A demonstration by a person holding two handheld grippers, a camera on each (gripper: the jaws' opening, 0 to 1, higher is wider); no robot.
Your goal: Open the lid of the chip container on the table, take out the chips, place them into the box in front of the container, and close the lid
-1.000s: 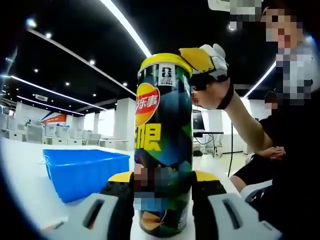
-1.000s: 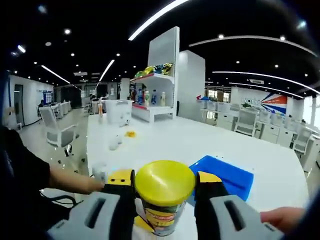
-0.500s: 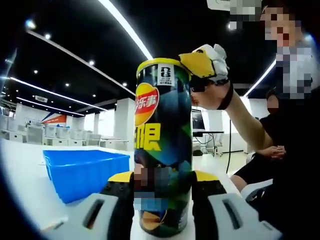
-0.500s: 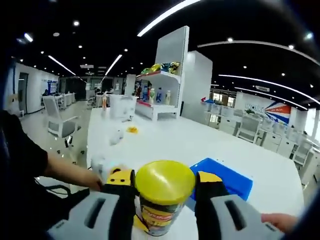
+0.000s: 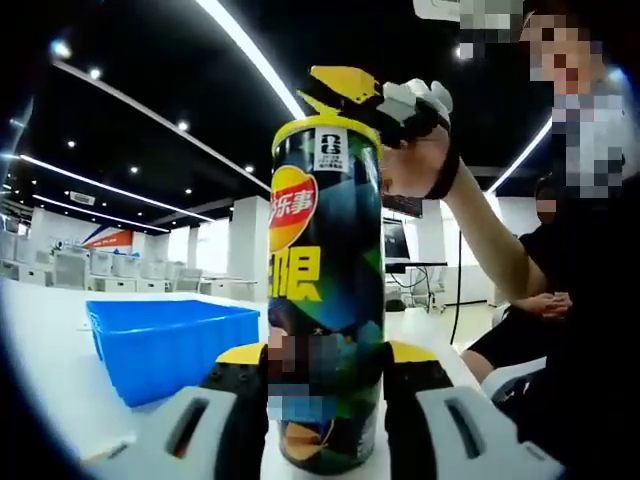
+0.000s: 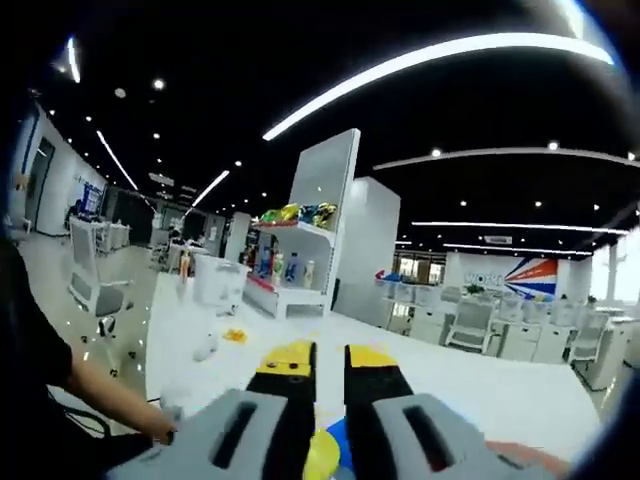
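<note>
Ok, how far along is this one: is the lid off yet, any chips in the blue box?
Early. Done: the left tool clamps the chip can upright near its base. In hand: the right tool pinches the yellow lid, seemingly prying it up; whether it is fully free I cannot tell. Left: moving chips into the blue box, whose inside is hidden, then reclosing.

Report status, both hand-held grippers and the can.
Left hand-held gripper shut on chip can, upright on table. Right hand-held gripper pinching yellow lid, lifting at can top. Blue box beside can, nothing blocking.
</note>
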